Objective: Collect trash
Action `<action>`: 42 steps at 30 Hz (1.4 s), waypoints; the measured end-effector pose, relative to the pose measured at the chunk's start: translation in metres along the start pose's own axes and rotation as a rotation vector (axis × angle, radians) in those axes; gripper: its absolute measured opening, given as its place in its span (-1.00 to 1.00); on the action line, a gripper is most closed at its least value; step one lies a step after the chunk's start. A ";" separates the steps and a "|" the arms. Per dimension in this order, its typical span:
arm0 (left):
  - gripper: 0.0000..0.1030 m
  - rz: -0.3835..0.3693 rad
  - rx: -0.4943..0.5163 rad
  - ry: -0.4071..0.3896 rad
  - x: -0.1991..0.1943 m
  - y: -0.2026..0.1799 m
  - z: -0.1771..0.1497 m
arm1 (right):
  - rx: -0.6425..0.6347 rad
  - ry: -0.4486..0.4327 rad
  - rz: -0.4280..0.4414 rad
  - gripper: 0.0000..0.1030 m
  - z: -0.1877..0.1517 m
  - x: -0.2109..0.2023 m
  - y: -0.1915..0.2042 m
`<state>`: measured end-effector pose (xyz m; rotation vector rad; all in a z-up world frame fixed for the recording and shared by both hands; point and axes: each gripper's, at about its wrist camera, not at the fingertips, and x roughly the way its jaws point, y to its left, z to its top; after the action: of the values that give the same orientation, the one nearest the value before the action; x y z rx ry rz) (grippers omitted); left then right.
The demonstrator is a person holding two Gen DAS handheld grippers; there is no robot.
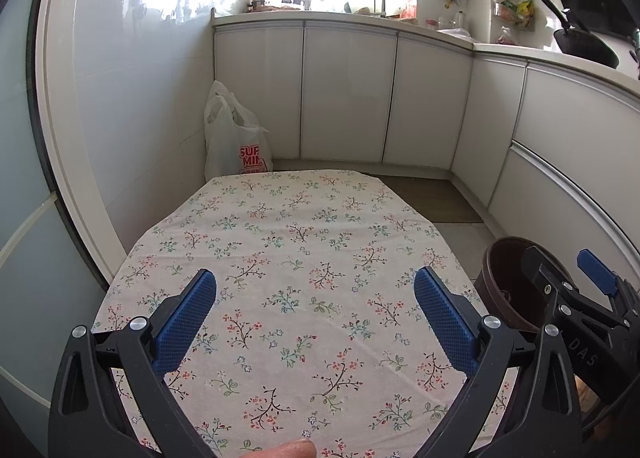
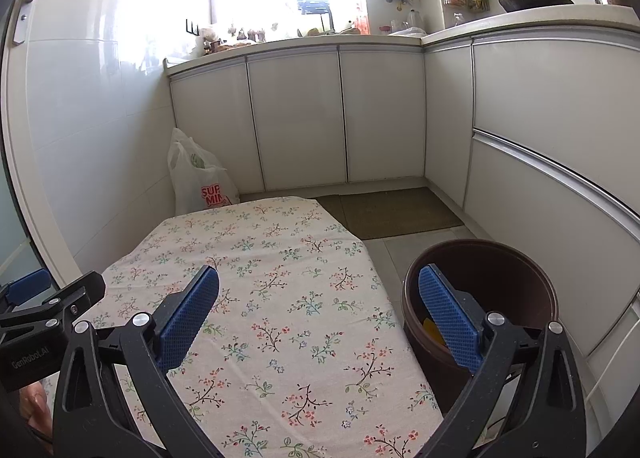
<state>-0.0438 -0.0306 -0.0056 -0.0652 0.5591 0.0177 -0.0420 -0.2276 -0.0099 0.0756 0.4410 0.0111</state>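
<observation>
The near edge of the floral-cloth-covered surface (image 1: pixel 304 258) is cut off behind both tools. One round dark-brown plastic bin (image 2: pixel 480 298) stands on the floor just beside the surface's right edge; inside it a yellow scrap (image 2: pixel 432 328) shows, half hidden by a blue pad. The left gripper (image 1: pixel 316 318) hangs over the cloth with fingers wide apart, nothing between them. The right gripper (image 2: pixel 320 318) is likewise spread, straddling cloth edge and bin. One white plastic bag (image 1: pixel 236 138) leans in the far corner.
</observation>
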 end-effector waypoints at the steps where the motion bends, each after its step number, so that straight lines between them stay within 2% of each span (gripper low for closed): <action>1: 0.87 -0.001 0.000 0.001 0.000 0.000 0.000 | 0.000 0.000 0.000 0.86 0.000 0.000 0.000; 42: 0.87 0.000 0.002 0.005 0.003 0.004 -0.002 | 0.004 0.006 -0.003 0.86 -0.001 0.001 0.000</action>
<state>-0.0423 -0.0271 -0.0091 -0.0634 0.5645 0.0174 -0.0418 -0.2276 -0.0110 0.0786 0.4473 0.0080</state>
